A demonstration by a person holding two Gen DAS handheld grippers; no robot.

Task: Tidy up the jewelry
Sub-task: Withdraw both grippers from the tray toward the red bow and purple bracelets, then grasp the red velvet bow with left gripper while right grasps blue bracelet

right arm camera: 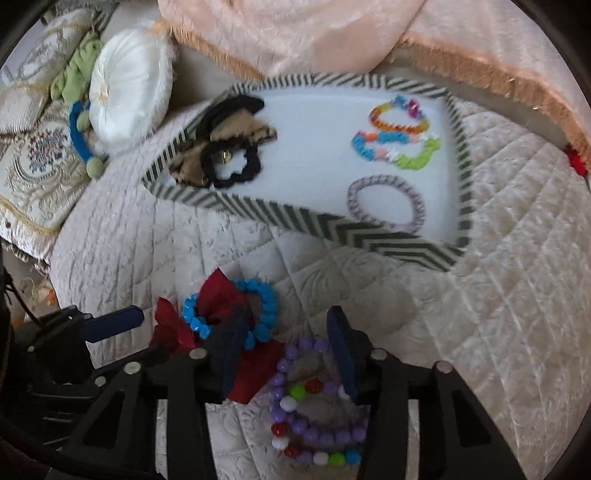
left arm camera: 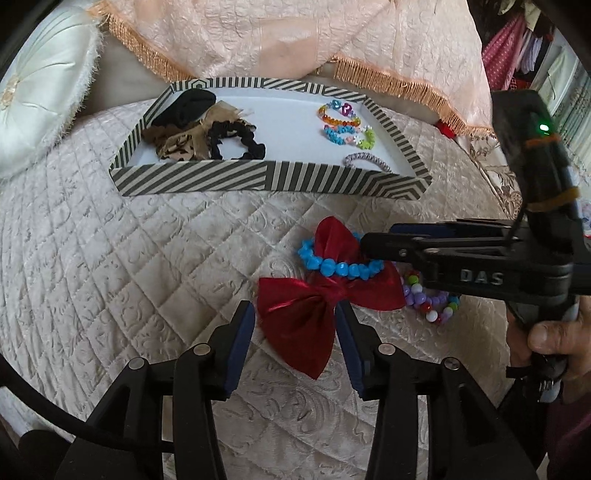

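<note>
A red satin bow lies on the quilted bed with a blue bead bracelet on top of it. A purple mixed-bead bracelet lies beside them. My left gripper is open, its fingers either side of the bow's lower wing. My right gripper is open over the purple bracelet and the bow's edge. The striped tray holds scrunchies at its left and bracelets at its right.
A white round cushion lies left of the tray. A peach fringed cover hangs behind it. A blue ring and green cloth lie on embroidered pillows far left. Hanging clothes are at the far right.
</note>
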